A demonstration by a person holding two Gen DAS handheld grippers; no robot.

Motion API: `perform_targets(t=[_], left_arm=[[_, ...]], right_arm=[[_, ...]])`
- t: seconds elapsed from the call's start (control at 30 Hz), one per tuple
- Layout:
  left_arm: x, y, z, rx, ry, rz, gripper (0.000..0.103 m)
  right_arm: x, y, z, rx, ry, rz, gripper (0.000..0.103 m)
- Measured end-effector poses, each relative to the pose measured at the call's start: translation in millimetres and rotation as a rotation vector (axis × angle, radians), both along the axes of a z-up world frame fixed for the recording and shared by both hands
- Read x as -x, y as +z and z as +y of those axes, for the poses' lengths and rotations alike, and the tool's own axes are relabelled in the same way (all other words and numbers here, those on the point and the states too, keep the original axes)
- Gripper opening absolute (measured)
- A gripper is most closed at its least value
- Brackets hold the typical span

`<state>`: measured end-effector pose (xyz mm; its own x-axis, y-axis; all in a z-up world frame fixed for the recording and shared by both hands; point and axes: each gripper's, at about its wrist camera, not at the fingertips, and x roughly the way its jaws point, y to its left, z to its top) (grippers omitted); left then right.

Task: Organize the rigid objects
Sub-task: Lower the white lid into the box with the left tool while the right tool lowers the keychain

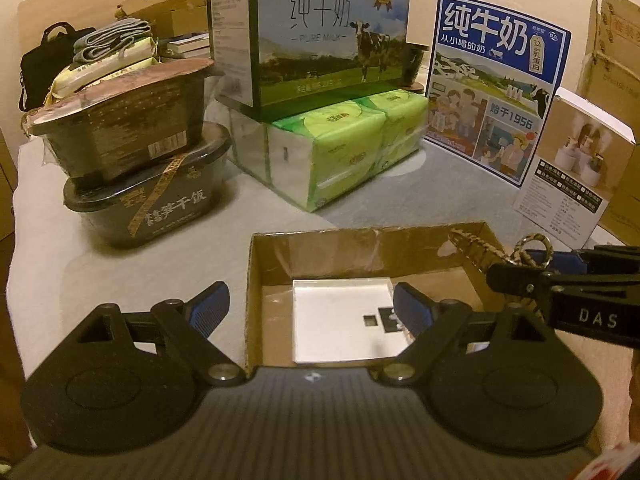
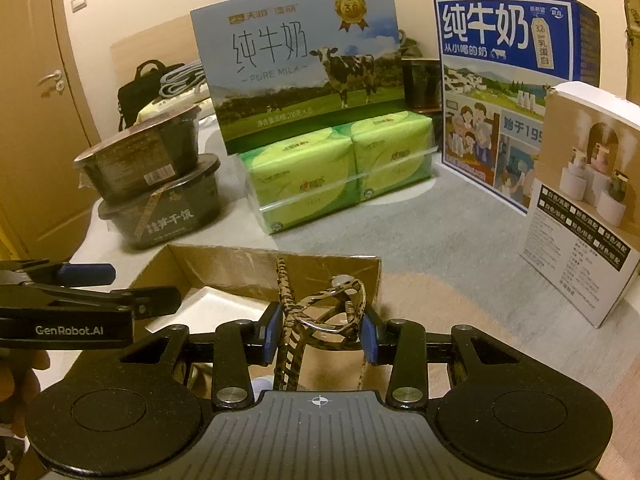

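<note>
Now camouflage keychain (image 2: 320, 312) pinched in right tongs (image 2: 318, 334), held directly above cardboard box (image 1: 256, 280); left tongs (image 1: 306, 306) spread, empty.

We see the carton (image 1: 372, 248) at the centre, the flat box (image 1: 340, 316) lying in it. At ten o'clock two bowls (image 1: 136, 160) stand stacked. At twelve the tissues (image 1: 344, 148) bear the milk box (image 1: 320, 32). At one stands a second milk box (image 1: 496, 84); at two, beside it, the humidifier box (image 1: 572, 160). Behind the bowls lie a bag (image 1: 44, 60) and towels (image 1: 108, 40).
</note>
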<state>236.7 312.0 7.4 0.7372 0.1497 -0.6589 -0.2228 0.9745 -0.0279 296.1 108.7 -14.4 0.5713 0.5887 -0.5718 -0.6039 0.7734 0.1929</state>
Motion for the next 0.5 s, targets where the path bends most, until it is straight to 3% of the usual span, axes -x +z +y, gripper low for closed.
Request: perform_targets(t=[0.5], left_arm=[[7,4,3,0.0,-0.002,0.001,0.087]], right_arm=[[1,7,17,-0.003,0.021,-0.004,0.04]])
